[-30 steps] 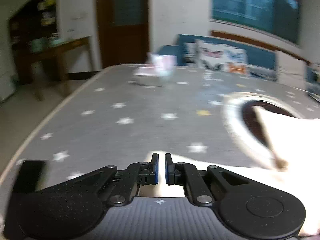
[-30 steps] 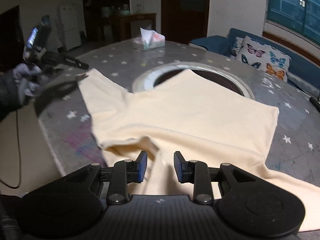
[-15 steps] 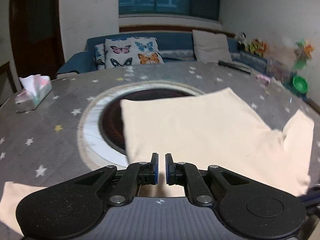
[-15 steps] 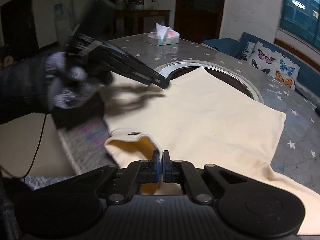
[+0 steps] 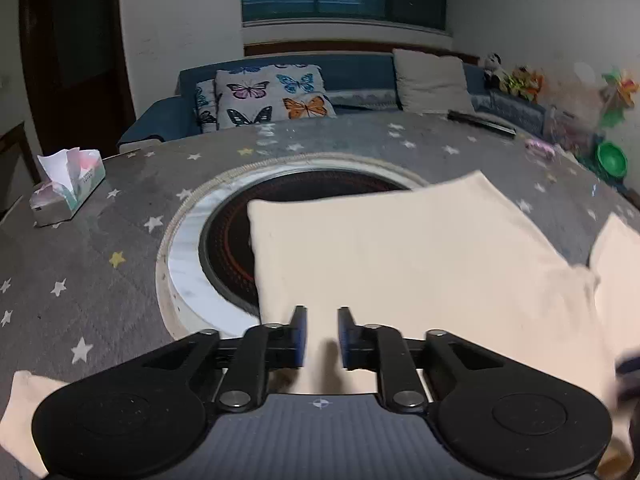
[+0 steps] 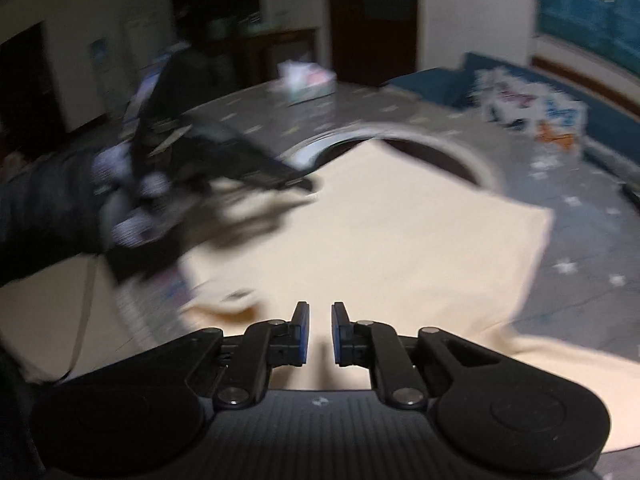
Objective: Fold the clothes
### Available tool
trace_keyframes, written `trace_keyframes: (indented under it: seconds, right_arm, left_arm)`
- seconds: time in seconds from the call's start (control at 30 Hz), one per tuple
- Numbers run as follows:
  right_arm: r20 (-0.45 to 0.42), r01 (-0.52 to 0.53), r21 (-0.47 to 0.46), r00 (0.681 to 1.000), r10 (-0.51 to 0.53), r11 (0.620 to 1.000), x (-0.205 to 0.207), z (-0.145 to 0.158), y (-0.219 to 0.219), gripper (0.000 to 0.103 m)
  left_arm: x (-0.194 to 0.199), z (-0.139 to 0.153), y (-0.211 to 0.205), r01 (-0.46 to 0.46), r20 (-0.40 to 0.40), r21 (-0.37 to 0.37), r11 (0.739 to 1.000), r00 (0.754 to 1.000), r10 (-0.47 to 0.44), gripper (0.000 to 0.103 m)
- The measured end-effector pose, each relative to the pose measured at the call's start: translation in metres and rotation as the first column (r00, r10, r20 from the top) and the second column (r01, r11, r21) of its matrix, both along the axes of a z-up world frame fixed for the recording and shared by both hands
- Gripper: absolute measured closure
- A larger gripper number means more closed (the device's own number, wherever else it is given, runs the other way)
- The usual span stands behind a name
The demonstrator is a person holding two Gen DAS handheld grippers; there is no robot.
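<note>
A cream T-shirt lies spread on the round grey star-patterned table, partly over the dark round recess in its middle. My left gripper is open with a small gap, just above the shirt's near part. In the right wrist view the shirt fills the middle, and my right gripper is open over it, holding nothing. The left gripper shows there, blurred, in a gloved hand at the left.
A tissue box stands at the table's left. A blue sofa with butterfly cushions is behind the table. A dark remote and a green bowl sit at the far right.
My right gripper, shut on the shirt's collar edge half a second ago, has opened and let it go. My left gripper has opened slightly and come lower over the shirt.
</note>
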State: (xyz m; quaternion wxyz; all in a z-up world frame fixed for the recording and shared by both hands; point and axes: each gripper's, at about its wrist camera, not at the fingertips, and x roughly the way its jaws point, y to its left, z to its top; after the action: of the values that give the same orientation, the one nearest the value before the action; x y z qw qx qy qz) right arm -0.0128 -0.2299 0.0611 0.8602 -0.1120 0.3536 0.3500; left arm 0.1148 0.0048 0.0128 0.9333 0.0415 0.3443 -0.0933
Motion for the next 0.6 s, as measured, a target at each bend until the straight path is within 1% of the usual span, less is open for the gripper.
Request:
trace_keyframes:
  seconds: [0.03, 0.07, 0.13, 0.23, 0.3, 0.37, 0.43, 0.53, 0.6]
  right_arm:
    - [0.004, 0.037, 0.008, 0.999, -0.037, 0.999, 0.010, -0.002, -0.005, 0.086]
    - [0.004, 0.070, 0.015, 0.998, -0.070, 0.997, 0.020, -0.005, -0.009, 0.086]
    - [-0.005, 0.131, 0.017, 0.991, -0.131, 0.991, 0.040, -0.014, -0.017, 0.086]
    - [-0.029, 0.203, -0.003, 0.979, -0.203, 0.979, 0.061, -0.030, -0.028, 0.085]
    - [-0.053, 0.228, -0.021, 0.972, -0.229, 0.973, 0.070, -0.038, -0.037, 0.086]
    - [-0.066, 0.236, -0.032, 0.969, -0.238, 0.971, 0.076, -0.039, -0.044, 0.086]
    - [-0.048, 0.237, -0.033, 0.970, -0.238, 0.971, 0.080, -0.034, -0.048, 0.085]
    - [-0.034, 0.275, -0.027, 0.960, -0.276, 0.961, 0.100, -0.029, -0.053, 0.084]
    - [-0.049, 0.315, -0.010, 0.948, -0.315, 0.949, 0.123, -0.031, -0.057, 0.084]
  left_arm:
    - [0.004, 0.001, 0.001, -0.008, 0.001, -0.002, 1.000, 1.000, 0.008, 0.078]
    - [0.008, 0.002, 0.002, -0.015, 0.002, 0.000, 1.000, 1.000, 0.015, 0.078]
    - [0.018, 0.003, 0.004, -0.032, -0.002, 0.005, 0.999, 0.999, 0.032, 0.078]
    - [0.033, 0.004, 0.008, -0.051, -0.008, 0.009, 0.999, 0.999, 0.051, 0.078]
    - [0.045, 0.003, 0.011, -0.054, -0.021, 0.003, 0.999, 0.998, 0.054, 0.077]
    - [0.058, 0.000, 0.012, -0.065, -0.037, 0.008, 0.998, 0.997, 0.065, 0.072]
    - [0.070, -0.003, 0.013, -0.077, -0.045, 0.018, 0.997, 0.996, 0.078, 0.068]
    - [0.089, -0.010, 0.013, -0.096, -0.055, 0.033, 0.995, 0.994, 0.098, 0.055]
    - [0.098, -0.014, 0.014, -0.107, -0.065, 0.033, 0.994, 0.992, 0.109, 0.055]
